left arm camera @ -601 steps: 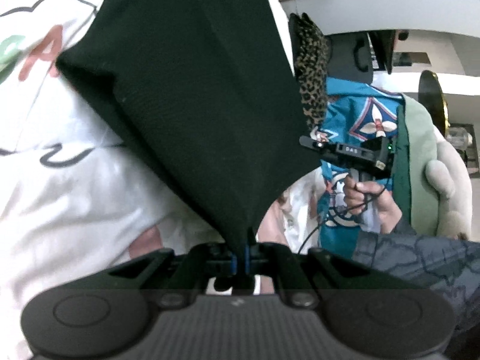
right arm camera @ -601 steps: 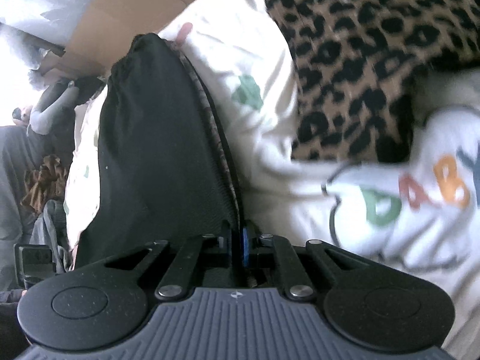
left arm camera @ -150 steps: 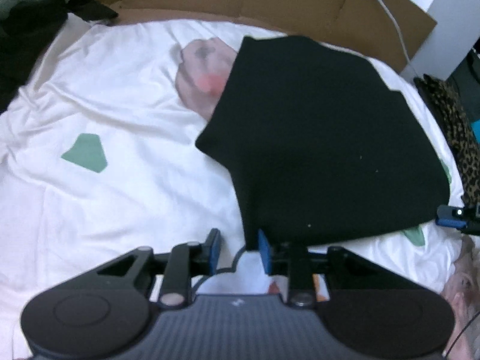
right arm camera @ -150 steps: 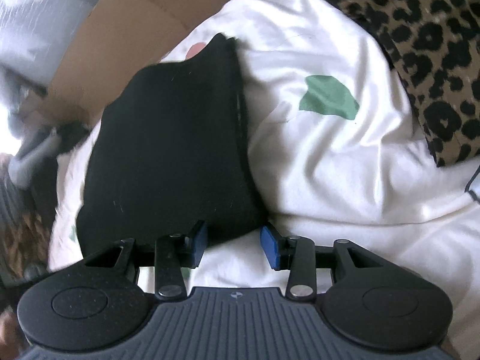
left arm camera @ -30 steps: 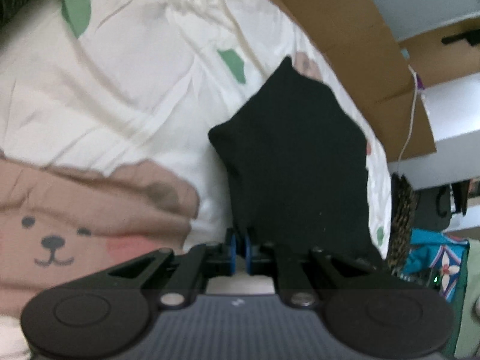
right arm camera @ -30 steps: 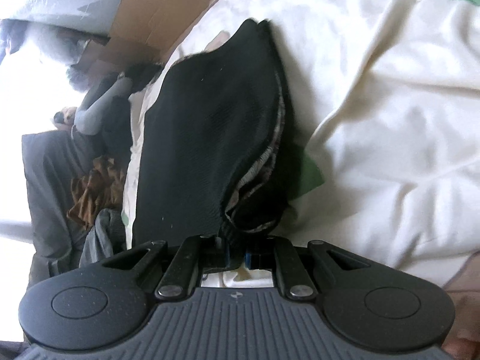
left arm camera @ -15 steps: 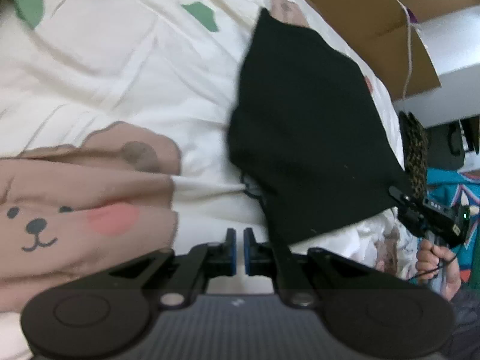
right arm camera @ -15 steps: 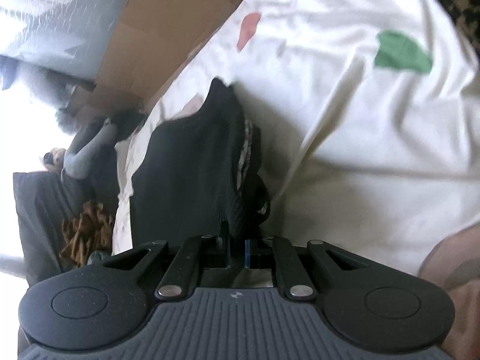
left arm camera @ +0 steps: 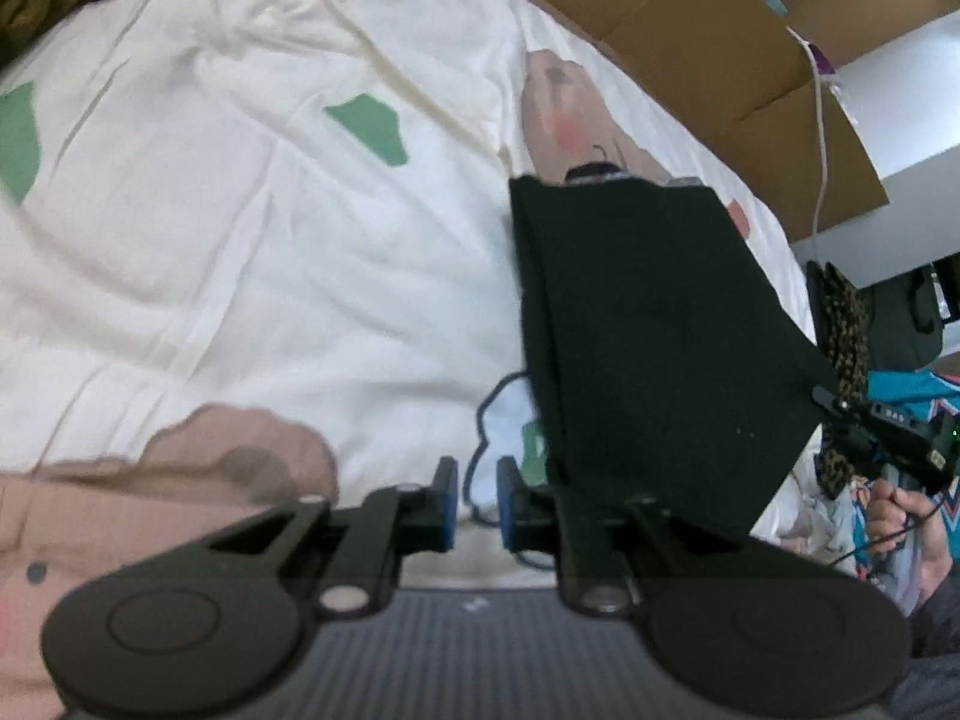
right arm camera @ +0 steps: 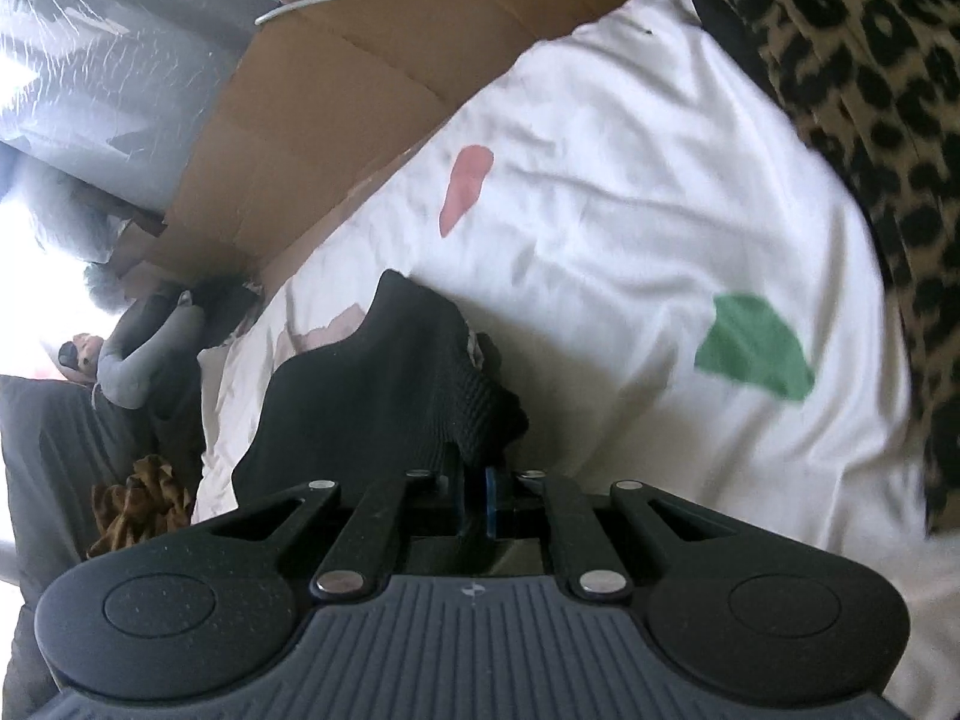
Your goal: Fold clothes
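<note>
- Left wrist view: the left gripper point(left arm camera: 477, 495) is opening, its blue pads standing a little apart with only the sheet showing in the gap. The black garment point(left arm camera: 654, 348) is hanging just to the right of those pads, not between them, so this hand is probably letting go so the other one can carry the piece alone.
- In the same view the right gripper point(left arm camera: 840, 405) is reaching the garment's far corner, and a hand point(left arm camera: 900, 519) is gripping its handle below. That single held corner is why the cloth is hanging as a taut, slanting panel rather than lying flat.
- Right wrist view: the right gripper point(right arm camera: 474, 501) is pressed together on a bunched edge of the black garment point(right arm camera: 384, 396), with knit fabric piling up right at the pads. Pinching a doubled edge is likely keeping the folded layers together while it is lifted.
- The garment is hanging above the white sheet point(left arm camera: 252, 252), which is serving as the folding surface; its printed green patches and a pale bear figure are showing around the cloth.
- Further out, flattened cardboard point(right arm camera: 336, 96) is lining the bed's far side, and a leopard-print cloth point(right arm camera: 870, 90) is lying at the edge, well apart from the work. It is probably waiting its turn.
</note>
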### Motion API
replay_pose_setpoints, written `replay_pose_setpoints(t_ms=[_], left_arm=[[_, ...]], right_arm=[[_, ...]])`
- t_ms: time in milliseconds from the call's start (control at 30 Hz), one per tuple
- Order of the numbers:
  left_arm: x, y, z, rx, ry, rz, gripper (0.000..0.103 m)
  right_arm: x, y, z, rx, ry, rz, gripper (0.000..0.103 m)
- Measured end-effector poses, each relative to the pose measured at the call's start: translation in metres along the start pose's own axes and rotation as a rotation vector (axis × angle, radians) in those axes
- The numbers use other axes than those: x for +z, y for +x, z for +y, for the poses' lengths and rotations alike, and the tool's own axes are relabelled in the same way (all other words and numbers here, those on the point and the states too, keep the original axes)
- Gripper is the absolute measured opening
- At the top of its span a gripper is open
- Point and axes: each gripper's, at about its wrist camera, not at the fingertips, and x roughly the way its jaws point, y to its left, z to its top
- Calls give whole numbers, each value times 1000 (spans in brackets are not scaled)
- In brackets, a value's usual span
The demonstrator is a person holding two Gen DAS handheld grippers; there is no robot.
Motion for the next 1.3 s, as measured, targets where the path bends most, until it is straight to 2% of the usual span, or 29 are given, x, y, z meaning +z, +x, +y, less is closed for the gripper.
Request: replay_pose_setpoints(t_ms=[133, 233, 300, 467, 500, 567, 667, 700, 1000, 1133, 1200, 1300], left_arm=[[7, 7, -9, 1, 9, -6, 14], [12, 11, -15, 5, 16, -12, 21], [14, 13, -18, 9, 22, -15, 27], [17, 16, -27, 38, 51, -33, 51], [18, 17, -28, 43, 55, -37, 53], [20, 18, -31, 54, 62, -45, 59], [21, 16, -33, 77, 78, -59, 62], [22, 15, -34, 80, 80, -62, 63], [41, 14, -44, 77, 96, -94, 66], [66, 22, -57, 71, 201, -95, 68], [81, 29, -61, 69, 222, -89, 68], [107, 41, -69, 24, 230, -79, 68]], right_arm=[[13, 3, -1, 4, 1, 0, 4], [23, 3, -1, 0, 5, -10, 4], [33, 2, 0, -6, 2, -21, 4], [50, 1, -3, -31, 16, -66, 5], [49, 4, -5, -41, 10, -58, 5], [43, 7, -6, -58, -7, -46, 13], [29, 7, -12, -43, 14, -31, 42], [24, 6, -15, -39, 24, -30, 46], [-23, 8, -30, 3, 138, 20, 46], [-40, 15, -27, 13, 171, 67, 46], [-48, 17, -25, 3, 186, 110, 46], [-57, 16, -20, 3, 175, 151, 46]])
